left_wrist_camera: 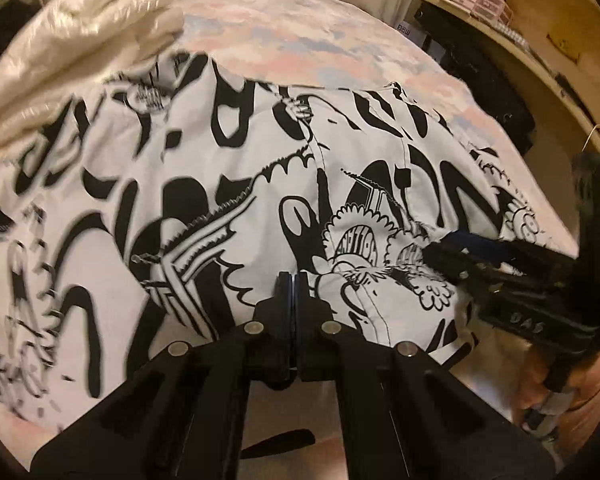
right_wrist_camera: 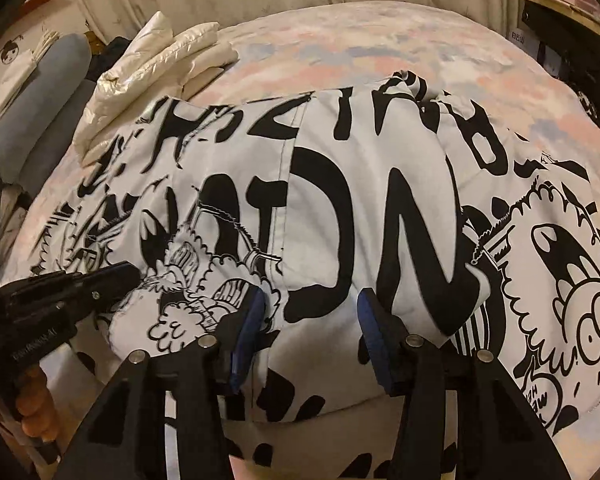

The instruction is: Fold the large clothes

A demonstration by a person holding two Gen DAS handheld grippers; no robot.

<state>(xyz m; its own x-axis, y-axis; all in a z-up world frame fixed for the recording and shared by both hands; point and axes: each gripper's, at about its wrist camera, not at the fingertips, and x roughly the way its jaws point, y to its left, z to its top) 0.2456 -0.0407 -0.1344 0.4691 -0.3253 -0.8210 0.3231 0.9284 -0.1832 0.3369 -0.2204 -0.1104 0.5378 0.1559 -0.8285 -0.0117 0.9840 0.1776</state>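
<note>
Printed jacket [right_wrist_camera: 340, 208] spread on bed [right_wrist_camera: 340, 48]; left tool [left_wrist_camera: 291, 280] closed on no visible fabric, right tool [right_wrist_camera: 310, 304] parted over near hem.

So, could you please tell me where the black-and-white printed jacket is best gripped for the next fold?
Probably the near hem of the printed jacket, coming from the bed's near side. That edge hangs free over the pastel bedspread, so fingers can slide under it. The right tool already stands open over it; the left tool is shut.
</note>
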